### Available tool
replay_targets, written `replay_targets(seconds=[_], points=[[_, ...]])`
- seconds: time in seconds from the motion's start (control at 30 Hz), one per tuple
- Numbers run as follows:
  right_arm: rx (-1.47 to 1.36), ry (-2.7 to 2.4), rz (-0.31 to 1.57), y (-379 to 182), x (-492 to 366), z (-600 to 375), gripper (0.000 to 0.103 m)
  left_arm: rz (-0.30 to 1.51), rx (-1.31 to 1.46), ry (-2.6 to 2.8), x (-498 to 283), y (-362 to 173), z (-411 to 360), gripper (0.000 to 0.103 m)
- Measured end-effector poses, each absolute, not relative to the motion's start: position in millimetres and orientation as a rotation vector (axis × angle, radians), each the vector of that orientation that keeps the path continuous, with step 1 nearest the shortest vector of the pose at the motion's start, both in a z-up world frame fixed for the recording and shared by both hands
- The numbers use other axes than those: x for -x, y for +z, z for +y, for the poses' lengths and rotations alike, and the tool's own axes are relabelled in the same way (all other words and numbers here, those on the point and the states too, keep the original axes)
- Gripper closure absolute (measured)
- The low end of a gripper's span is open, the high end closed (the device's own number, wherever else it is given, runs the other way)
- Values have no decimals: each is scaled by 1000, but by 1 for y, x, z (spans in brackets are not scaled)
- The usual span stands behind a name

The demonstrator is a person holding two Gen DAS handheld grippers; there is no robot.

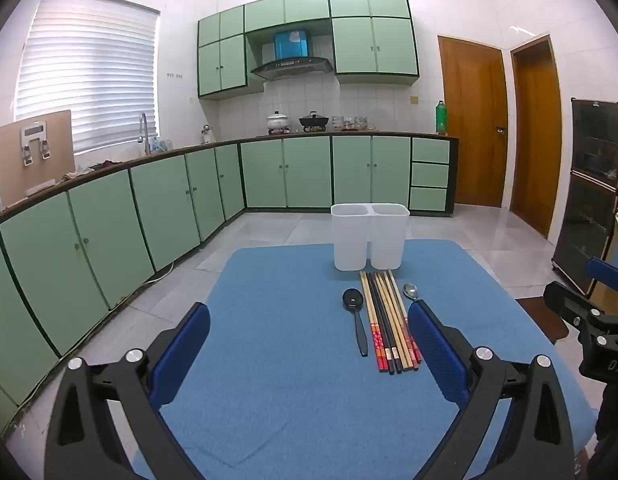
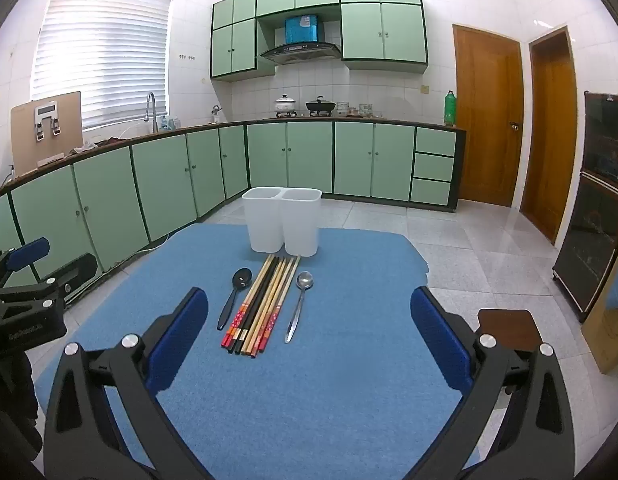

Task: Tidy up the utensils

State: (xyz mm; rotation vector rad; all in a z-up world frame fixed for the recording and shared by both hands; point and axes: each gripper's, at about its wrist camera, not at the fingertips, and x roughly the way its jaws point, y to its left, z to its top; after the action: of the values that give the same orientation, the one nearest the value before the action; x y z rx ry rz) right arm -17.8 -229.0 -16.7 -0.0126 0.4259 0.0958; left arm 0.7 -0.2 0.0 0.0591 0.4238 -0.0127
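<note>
Utensils laid out on blue surface; both tongs released, nothing gripped.

Left tongs and right tongs hover above the near edge, jaws spread wide. White two-compartment holder stands upright at 12 o'clock, at the far edge of the surface. Chopsticks lie bundled side by side just in front of it, tips toward the holder. Black spoon lies just beside the bundle at 9 o'clock; metal spoon just beside it at 3 o'clock. Both spoon bowls point toward 12. In the left wrist view the right blue finger pad covers the metal spoon's handle.
</note>
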Motion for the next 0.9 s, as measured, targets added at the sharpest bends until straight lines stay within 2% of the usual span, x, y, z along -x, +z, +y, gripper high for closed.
replay_targets(seconds=[0.9], points=[[15, 104, 418, -15, 21, -227, 5, 405, -56, 5, -4, -4, 3, 6]])
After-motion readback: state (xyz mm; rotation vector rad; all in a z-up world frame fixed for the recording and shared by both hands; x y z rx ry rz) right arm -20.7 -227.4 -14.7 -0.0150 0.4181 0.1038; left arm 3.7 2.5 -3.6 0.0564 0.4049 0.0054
